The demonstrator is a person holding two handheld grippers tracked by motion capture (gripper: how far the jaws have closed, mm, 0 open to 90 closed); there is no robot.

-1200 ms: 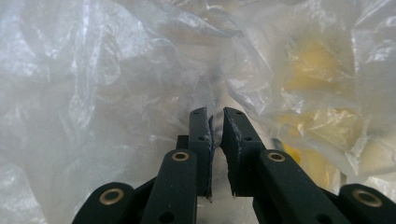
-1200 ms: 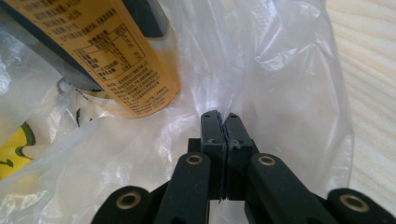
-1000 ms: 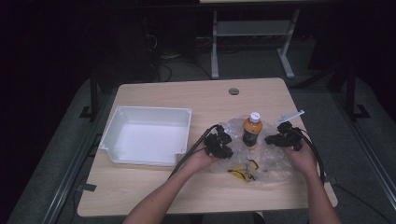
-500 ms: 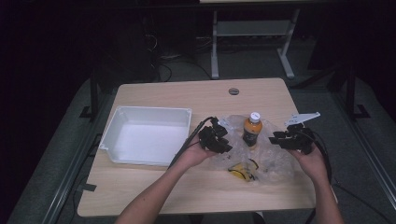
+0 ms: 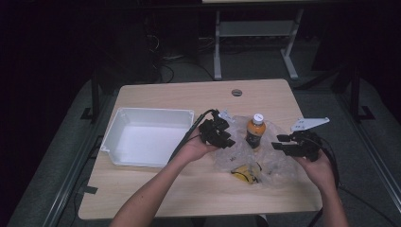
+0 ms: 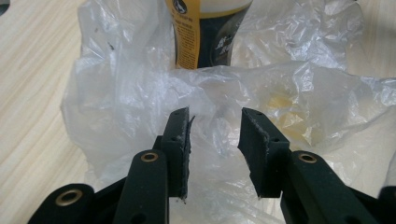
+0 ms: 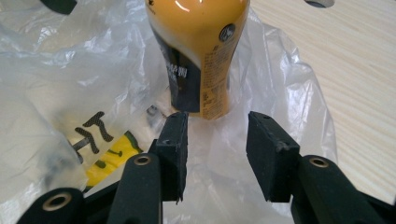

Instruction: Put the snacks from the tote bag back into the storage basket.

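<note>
Jaws on both grippers have just been opening and are now standing apart with nothing pinched between them. Left gripper (image 5: 221, 135) and right gripper (image 5: 289, 144) are hovering either side of the bottle (image 5: 255, 132), which is standing upright on the crumpled bag (image 5: 274, 165) on the table (image 5: 156, 189), beside the tray (image 5: 118, 127).
</note>
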